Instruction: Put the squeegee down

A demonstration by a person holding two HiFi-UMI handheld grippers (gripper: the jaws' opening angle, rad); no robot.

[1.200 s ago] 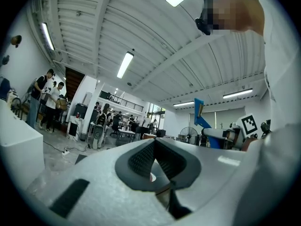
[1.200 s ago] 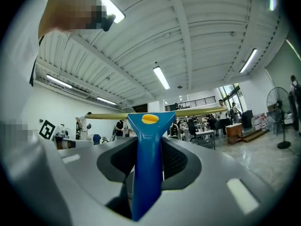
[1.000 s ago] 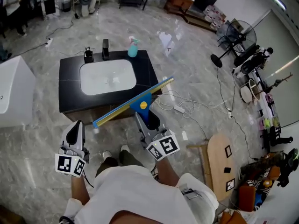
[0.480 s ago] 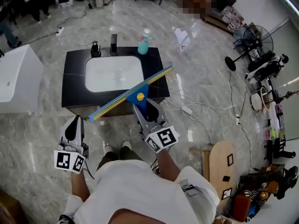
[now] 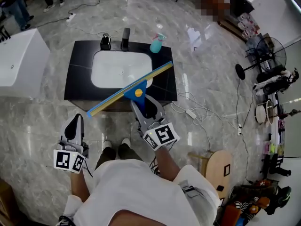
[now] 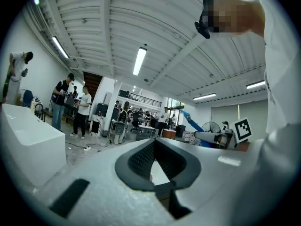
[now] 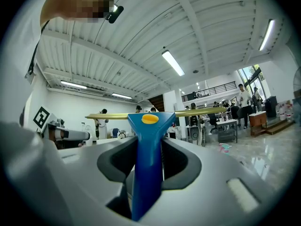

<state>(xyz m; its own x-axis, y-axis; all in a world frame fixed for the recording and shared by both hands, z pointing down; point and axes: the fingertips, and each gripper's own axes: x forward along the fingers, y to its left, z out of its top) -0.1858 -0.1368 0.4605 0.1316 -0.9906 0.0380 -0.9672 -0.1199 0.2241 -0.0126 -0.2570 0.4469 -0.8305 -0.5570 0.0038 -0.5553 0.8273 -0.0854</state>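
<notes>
Looking steeply down, we see a pale marble floor (image 5: pixel 42 121) in a large, busy workshop. A black vanity counter (image 5: pixel 77 81) holds a white sink basin (image 5: pixel 117 69), with a teal spray bottle (image 5: pixel 156 44) and a dark faucet (image 5: pixel 125 36) at its far edge. A white tub (image 5: pixel 21 60) stands to the left; a standing fan (image 5: pixel 265 46) and a white power strip (image 5: pixel 190 112) with loose cables lie to the right. Our right gripper (image 5: pixel 146 108) is clamped on the blue handle of the squeegee (image 5: pixel 132 93), whose long blade hangs in the air over the counter's near edge, slanting up to the right. Our left gripper (image 5: pixel 74 128) hovers over the floor, jaws slightly apart, holding nothing.
</notes>
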